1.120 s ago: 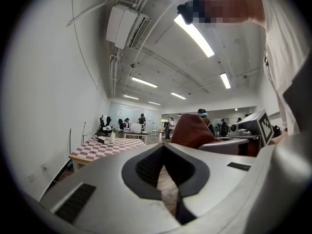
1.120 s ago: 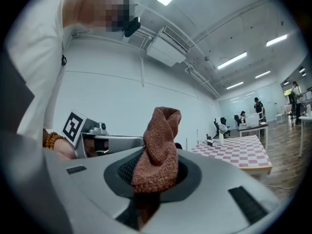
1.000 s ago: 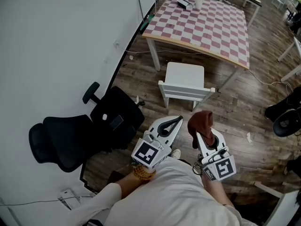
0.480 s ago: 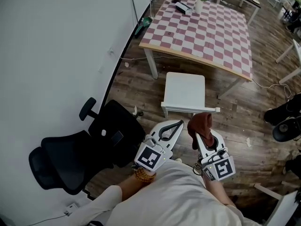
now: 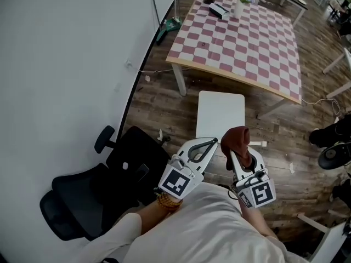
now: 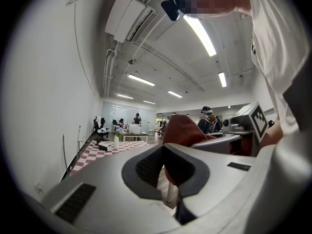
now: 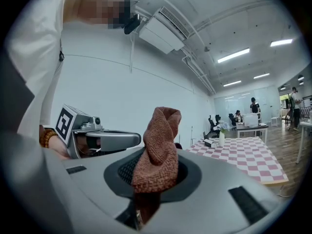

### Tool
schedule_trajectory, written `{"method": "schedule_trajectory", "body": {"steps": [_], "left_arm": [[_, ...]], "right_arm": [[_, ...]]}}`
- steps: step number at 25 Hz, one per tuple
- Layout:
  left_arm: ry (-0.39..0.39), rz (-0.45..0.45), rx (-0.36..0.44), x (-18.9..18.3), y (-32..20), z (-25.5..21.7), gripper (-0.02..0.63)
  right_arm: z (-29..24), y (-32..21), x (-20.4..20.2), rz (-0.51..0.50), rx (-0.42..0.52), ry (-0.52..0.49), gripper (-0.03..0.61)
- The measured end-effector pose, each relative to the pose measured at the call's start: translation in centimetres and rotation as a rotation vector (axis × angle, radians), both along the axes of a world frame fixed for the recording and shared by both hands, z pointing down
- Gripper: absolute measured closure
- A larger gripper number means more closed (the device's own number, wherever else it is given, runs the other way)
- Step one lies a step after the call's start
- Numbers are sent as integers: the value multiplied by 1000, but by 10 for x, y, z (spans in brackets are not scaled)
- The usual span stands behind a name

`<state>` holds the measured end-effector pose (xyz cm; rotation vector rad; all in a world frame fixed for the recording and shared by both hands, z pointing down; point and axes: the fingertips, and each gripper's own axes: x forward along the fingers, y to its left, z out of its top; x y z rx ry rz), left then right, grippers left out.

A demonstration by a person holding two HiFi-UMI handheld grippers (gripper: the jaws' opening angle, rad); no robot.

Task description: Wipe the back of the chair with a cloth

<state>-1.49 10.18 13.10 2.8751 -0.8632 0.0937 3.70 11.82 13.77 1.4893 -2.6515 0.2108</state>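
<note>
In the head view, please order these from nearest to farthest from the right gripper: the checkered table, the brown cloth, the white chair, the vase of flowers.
1. brown cloth: clamped in the right gripper itself.
2. white chair: on the floor just ahead.
3. checkered table: beyond the chair.
4. vase of flowers: at the table's far edge.

On the floor (image 5: 159,98), the chair (image 5: 220,109) stands just before the table's (image 5: 241,43) near edge. An office chair (image 5: 104,190) sits left of it, by the wall (image 5: 66,64). A box (image 5: 218,11) and vase (image 5: 239,7) stand at the table's far edge.
</note>
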Motion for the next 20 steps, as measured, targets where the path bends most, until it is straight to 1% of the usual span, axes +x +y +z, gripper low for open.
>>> {"method": "schedule_trajectory", "body": {"steps": [4, 8, 14, 17, 20], "left_arm": [[-6, 15, -4, -6, -19, 3, 594], [-16, 31, -11, -1, -32, 6, 594], [-44, 15, -25, 8, -50, 17, 594], [-97, 37, 1, 12, -57, 27, 594], [-179, 81, 5, 12, -62, 46, 590]], "right_arm": [[0, -19, -5, 16, 6, 2, 499], [2, -29, -1, 14, 2, 10, 498], [7, -44, 7, 7, -8, -2, 497], [16, -49, 9, -17, -34, -1, 499], [26, -57, 9, -60, -65, 27, 497]]}}
